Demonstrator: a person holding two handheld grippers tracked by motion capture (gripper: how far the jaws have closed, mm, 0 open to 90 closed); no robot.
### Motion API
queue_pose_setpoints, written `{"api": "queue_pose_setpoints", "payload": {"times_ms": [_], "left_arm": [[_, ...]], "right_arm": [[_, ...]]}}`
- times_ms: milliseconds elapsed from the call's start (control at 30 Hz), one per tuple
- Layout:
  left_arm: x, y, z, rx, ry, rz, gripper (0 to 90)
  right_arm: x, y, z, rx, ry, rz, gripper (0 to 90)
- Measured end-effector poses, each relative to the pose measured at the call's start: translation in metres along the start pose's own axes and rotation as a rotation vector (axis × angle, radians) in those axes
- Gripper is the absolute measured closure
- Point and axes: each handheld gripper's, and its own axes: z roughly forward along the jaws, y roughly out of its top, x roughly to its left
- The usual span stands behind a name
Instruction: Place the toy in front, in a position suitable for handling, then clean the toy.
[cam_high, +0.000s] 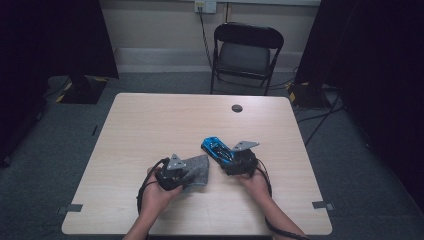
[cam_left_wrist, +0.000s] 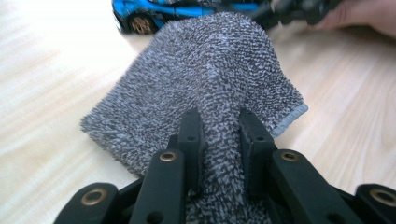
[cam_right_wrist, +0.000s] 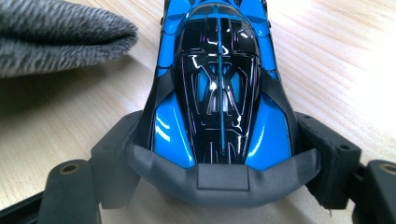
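A blue and black toy car (cam_high: 217, 148) (cam_right_wrist: 218, 88) rests on the light wood table (cam_high: 165, 120). My right gripper (cam_high: 235, 161) (cam_right_wrist: 219, 140) is shut on its rear end, one jaw on each side. A grey terry cloth (cam_high: 196, 170) (cam_left_wrist: 210, 79) lies just left of the car, and my left gripper (cam_high: 181, 173) (cam_left_wrist: 218, 135) is shut on a raised fold of it. In the left gripper view the car (cam_left_wrist: 154, 11) sits right behind the cloth. In the right gripper view the cloth (cam_right_wrist: 56, 35) bulges in at the upper left, close to the car's side.
A black folding chair (cam_high: 245, 52) stands beyond the table's far edge. A small round dark cap (cam_high: 237, 108) sits in the tabletop near the far side. Cables trail across the floor at the right. Bare tabletop lies to the left and far side of the hands.
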Motion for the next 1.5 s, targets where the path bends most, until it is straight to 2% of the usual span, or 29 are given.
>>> {"api": "queue_pose_setpoints", "payload": {"times_ms": [133, 300, 467, 733, 867, 1033, 1133, 1200, 1267, 1333, 1367, 1433, 1500], "left_arm": [[0.003, 0.007, 0.002, -0.015, -0.008, 0.003, 73.9], [0.004, 0.017, 0.007, -0.037, 0.004, 0.034, 73.9], [0.001, 0.030, 0.018, -0.046, -0.019, 0.061, 73.9], [-0.006, 0.058, 0.043, -0.055, -0.057, 0.142, 73.6], [-0.010, 0.065, 0.054, -0.037, -0.083, 0.193, 73.5], [-0.007, 0.067, 0.067, -0.041, -0.091, 0.174, 70.1], [-0.005, 0.065, 0.072, -0.068, -0.077, 0.129, 64.0], [-0.004, 0.064, 0.073, -0.078, -0.060, 0.084, 61.4], [-0.003, 0.063, 0.072, -0.085, -0.028, 0.066, 56.8], [-0.002, 0.063, 0.073, -0.106, -0.019, 0.025, 55.6], [-0.002, 0.063, 0.073, -0.107, -0.020, 0.020, 57.1], [-0.005, 0.065, 0.076, -0.076, -0.011, 0.036, 64.3], [-0.006, 0.067, 0.079, -0.072, -0.027, 0.011, 70.4]], "right_arm": [[0.000, 0.000, 0.000, 0.000, 0.000, -0.002, 23.9], [0.000, 0.000, 0.000, 0.000, 0.000, -0.002, 23.9], [0.000, 0.000, 0.000, 0.000, 0.000, -0.002, 23.9], [0.000, 0.000, 0.000, 0.000, 0.000, -0.003, 23.9], [0.000, 0.000, 0.000, 0.000, 0.000, -0.001, 23.9], [0.000, 0.000, 0.000, 0.000, 0.001, -0.002, 23.9], [0.000, 0.000, 0.000, 0.000, 0.000, -0.002, 23.9], [0.000, 0.000, 0.000, 0.001, 0.001, -0.001, 24.0], [0.000, 0.000, 0.000, 0.001, 0.000, -0.001, 24.0], [0.000, 0.000, 0.000, 0.001, 0.001, -0.002, 23.9], [0.000, 0.000, 0.000, 0.001, 0.001, -0.002, 23.9], [0.000, 0.000, 0.000, 0.001, 0.001, -0.001, 23.9], [0.000, 0.000, 0.000, 0.001, 0.000, -0.001, 24.0]]}}
